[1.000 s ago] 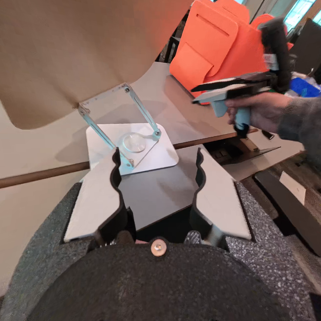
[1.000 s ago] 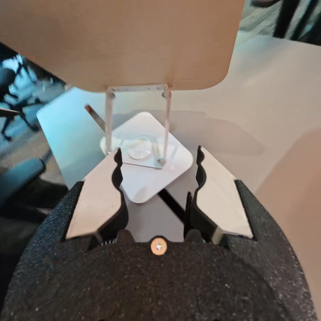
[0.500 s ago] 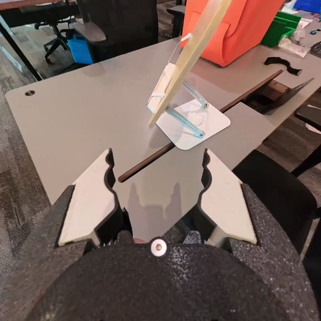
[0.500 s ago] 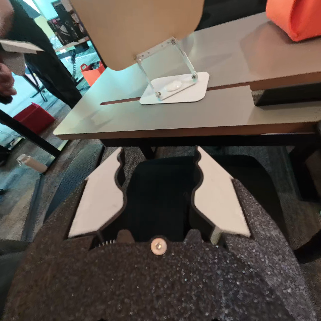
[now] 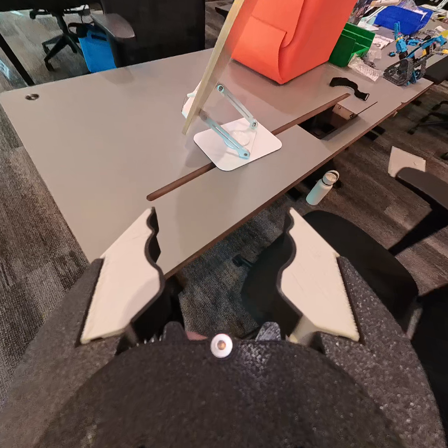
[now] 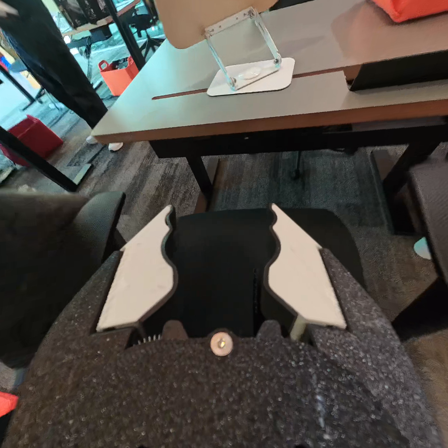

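Wood makes the flat tan board, which leans on a small stand with shiny metal legs and a white base. The stand sits on the grey desk, over on the right by the long dark slot. A big orange bag is behind it, far back. The left gripper hangs over the near edge of the desk. Its two fingers are spread wide and hold nothing. The right gripper is lower, over a black chair seat, with the desk well ahead of it. Its fingers are spread too and hold nothing. Both are well apart from the stand. A white bottle lies on the floor under the desk.
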### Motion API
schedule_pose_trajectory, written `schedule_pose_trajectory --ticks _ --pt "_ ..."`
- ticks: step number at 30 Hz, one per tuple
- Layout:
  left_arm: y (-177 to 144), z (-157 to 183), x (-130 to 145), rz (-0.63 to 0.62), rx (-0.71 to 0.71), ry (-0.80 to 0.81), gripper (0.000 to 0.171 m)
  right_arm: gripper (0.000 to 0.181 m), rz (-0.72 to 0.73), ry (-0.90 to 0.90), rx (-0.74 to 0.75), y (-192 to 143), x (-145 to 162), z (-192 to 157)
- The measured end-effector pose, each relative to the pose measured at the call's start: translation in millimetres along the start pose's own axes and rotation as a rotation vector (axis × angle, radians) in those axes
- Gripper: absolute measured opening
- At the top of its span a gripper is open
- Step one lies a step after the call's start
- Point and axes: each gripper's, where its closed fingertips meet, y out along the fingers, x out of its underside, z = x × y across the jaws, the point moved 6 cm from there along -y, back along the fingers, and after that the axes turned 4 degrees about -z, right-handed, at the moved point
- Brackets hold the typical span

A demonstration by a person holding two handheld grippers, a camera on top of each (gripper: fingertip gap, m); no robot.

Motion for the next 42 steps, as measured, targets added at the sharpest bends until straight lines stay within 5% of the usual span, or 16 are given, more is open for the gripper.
schedule_pose_trajectory --ticks 6,10,15,19,25,30,34,37,42 --pt "-8.9 -4.5 -30.0 0.01 -0.017 -0.036 0.104 0.074 -0.145 -0.057 0.028 -40.9 29.9 33.3" --pt "-13.6 -18.0 -54.4 0.047 -0.037 -0.032 0.106 0.077 0.07 0.062 0.103 -46.9 -20.0 56.2" --pt "-9.9 -41.7 -82.7 0.096 -0.051 -0.059 0.106 0.085 0.201 -0.033 0.041 31.1 -141.0 53.9" --pt "6.3 -52.7 -80.0 0.083 -0.035 -0.105 0.106 0.091 0.268 -0.057 -0.109 111.5 -229.2 58.9" --pt "81.0 -57.4 -69.6 0.106 -0.145 -0.212 0.106 0.093 0.205 -0.177 -0.349 240.1 -300.7 89.1" --pt "170.9 -48.5 -64.8 0.162 -0.229 -0.255 0.103 0.089 0.143 -0.252 -0.566 330.7 -300.0 118.4" --pt "222.0 -12.0 -32.6 0.17 -0.204 -0.242 0.098 0.086 0.146 -0.285 -0.678 363.0 -274.3 135.0" --pt "230.0 25.4 10.0 0.172 -0.256 -0.316 0.096 0.084 0.131 -0.274 -0.707 361.0 -242.4 141.3" --pt "208.4 99.3 61.8 0.348 -0.232 -0.303 0.097 0.076 0.156 -0.292 -0.778 312.3 -179.8 134.4"
